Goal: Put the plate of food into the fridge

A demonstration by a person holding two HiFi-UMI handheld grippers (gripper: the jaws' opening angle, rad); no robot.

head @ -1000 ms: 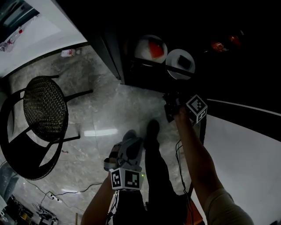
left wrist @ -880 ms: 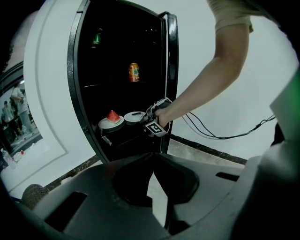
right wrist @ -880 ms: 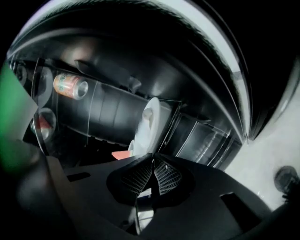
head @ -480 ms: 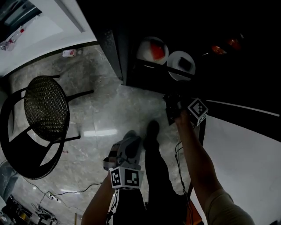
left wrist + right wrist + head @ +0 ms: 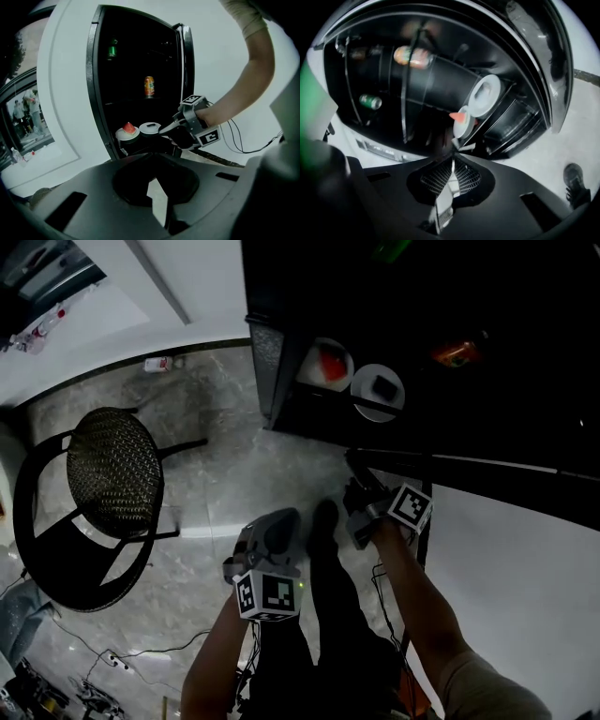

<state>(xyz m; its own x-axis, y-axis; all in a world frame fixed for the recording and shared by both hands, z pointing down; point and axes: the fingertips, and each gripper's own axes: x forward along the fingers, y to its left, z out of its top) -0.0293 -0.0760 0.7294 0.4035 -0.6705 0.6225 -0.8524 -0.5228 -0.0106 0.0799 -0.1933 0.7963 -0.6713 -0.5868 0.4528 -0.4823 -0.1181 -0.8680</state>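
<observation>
Two round white plates (image 5: 323, 364), woven mesh chair (image 5: 114, 472)

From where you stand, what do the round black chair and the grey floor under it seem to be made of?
Round black chair: the seat looks like matt woven wicker or mesh, judging by its fine grid texture; the thin frame is probably metal. Grey floor: likely polished stone or marble-look tile, given its cloudy veining and a bright reflected streak.

I see the dark fridge (image 5: 265, 357) open, with a plate of red food (image 5: 323, 364) and a second plate (image 5: 377, 391) side by side inside it, my left gripper (image 5: 279, 523) and right gripper (image 5: 359, 486) in front of it, and a black chair (image 5: 112, 474) to its left.
</observation>
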